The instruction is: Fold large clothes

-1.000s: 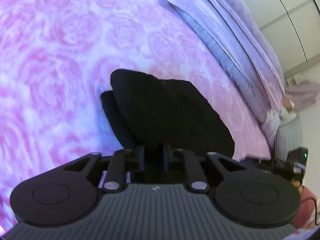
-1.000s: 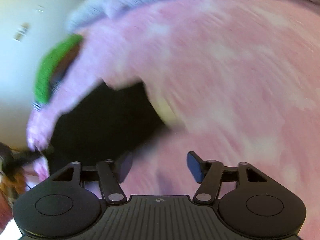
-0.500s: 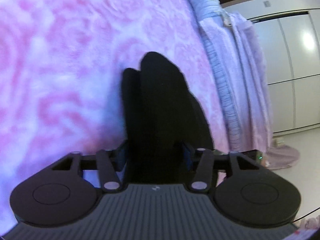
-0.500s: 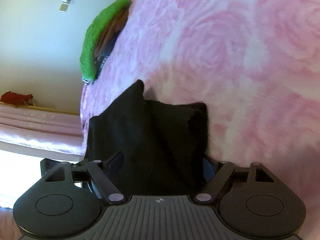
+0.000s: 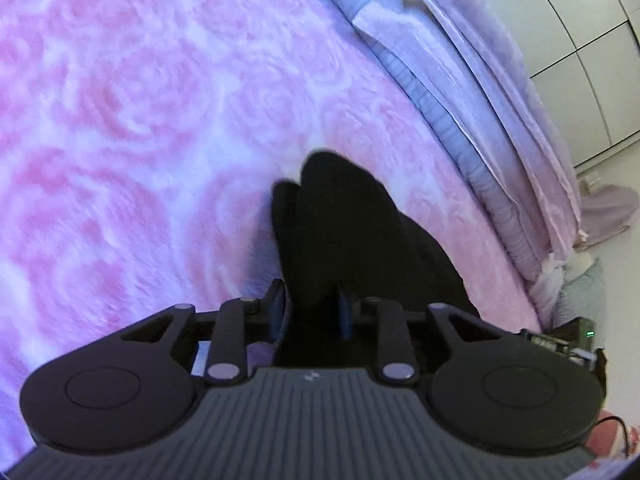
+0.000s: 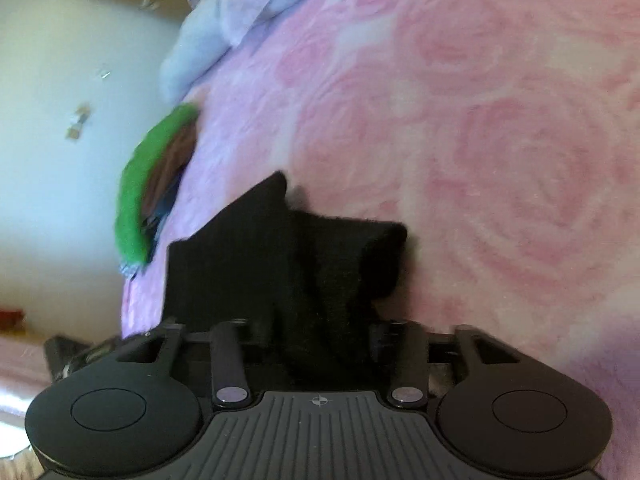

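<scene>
Only in right view: green cloth [image 6: 138, 192].

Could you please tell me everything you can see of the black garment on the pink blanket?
The black garment is a soft, matte, knit-looking cloth, bunched into thick folds with no visible print. It rises off the pink rose-patterned blanket, with its far end touching the blanket. Both claws have it between their fingers: the left claw is closing on a narrow fold, and the right claw is closing around a wider bunch with a blunt folded corner.
</scene>
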